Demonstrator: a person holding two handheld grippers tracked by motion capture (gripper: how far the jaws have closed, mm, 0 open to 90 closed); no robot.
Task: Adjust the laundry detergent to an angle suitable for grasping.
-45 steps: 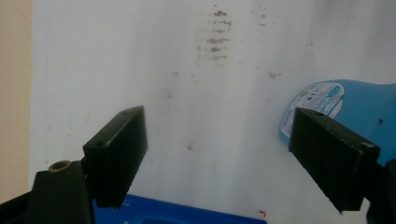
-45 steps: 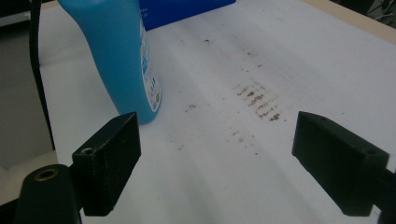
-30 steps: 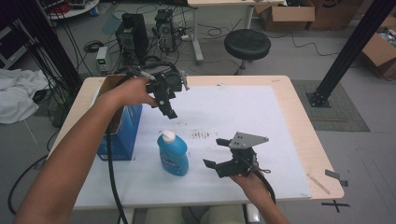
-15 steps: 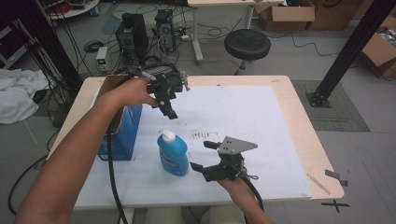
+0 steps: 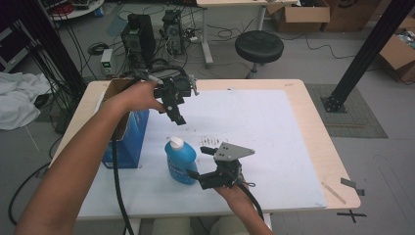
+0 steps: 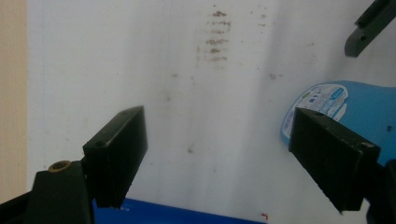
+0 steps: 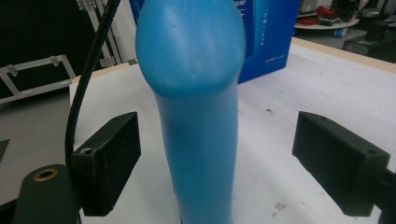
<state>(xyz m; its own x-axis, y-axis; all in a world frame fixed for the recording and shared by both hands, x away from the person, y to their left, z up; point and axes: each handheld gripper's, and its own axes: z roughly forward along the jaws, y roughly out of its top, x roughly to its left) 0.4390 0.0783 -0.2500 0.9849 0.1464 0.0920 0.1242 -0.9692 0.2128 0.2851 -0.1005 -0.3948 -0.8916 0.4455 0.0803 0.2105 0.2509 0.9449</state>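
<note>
while it stands up straight near the front edge of the table (image 5: 313,122), the blue bottle (image 5: 180,161) sits between the wide open jaws of the right gripper (image 5: 199,165), and neither jaw touches it. just to the bottle's left is a blue box (image 5: 128,142) by the table's left edge. the left gripper (image 5: 177,111) hangs above the white sheet (image 5: 274,132) farther back, jaws spread wide, holding nothing.

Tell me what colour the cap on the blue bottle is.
White; the cap shows best in the high view.

1 blue bottle (image 5: 180,161) – 1 blue box (image 5: 125,139) – 2 hand-held grippers.
</note>
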